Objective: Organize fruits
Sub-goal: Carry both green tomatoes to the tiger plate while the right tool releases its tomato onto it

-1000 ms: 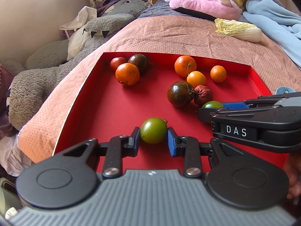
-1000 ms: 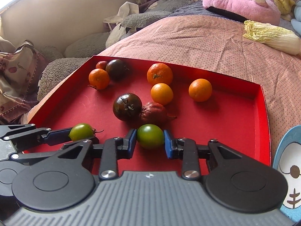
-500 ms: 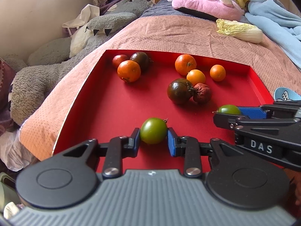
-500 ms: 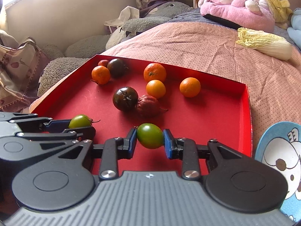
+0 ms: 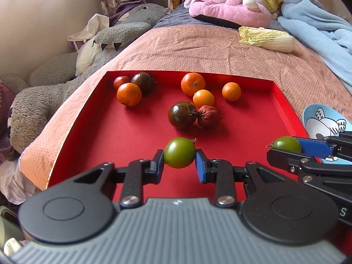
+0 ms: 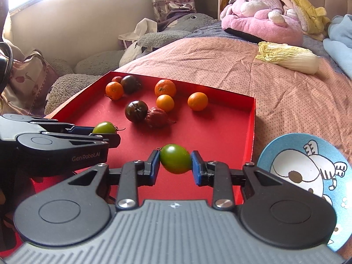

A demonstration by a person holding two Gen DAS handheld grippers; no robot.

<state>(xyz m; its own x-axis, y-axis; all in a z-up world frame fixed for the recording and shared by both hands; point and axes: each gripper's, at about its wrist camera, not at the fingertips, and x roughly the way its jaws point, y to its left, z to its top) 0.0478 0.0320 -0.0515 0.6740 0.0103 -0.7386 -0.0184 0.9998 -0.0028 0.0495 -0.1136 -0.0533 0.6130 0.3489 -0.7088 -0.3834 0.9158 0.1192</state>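
My left gripper (image 5: 179,161) is shut on a green tomato (image 5: 179,155) and holds it above the near part of the red tray (image 5: 92,118). My right gripper (image 6: 175,164) is shut on a second green tomato (image 6: 175,158), lifted over the tray's near right part (image 6: 252,132). Each held tomato shows in the other view: the right one (image 5: 287,144) and the left one (image 6: 104,128). In the tray lie several oranges (image 5: 193,84), dark tomatoes (image 5: 181,114) and a wrinkled red fruit (image 5: 208,116).
A blue cartoon plate (image 6: 303,176) lies on the pink bedspread just right of the tray, also in the left wrist view (image 5: 323,121). A napa cabbage (image 5: 266,38) lies farther back. Plush toys (image 5: 228,11) and a blue blanket (image 5: 319,28) are behind.
Both grippers have risen and pulled back with their green tomatoes. The right gripper has also shifted right, toward the blue plate.
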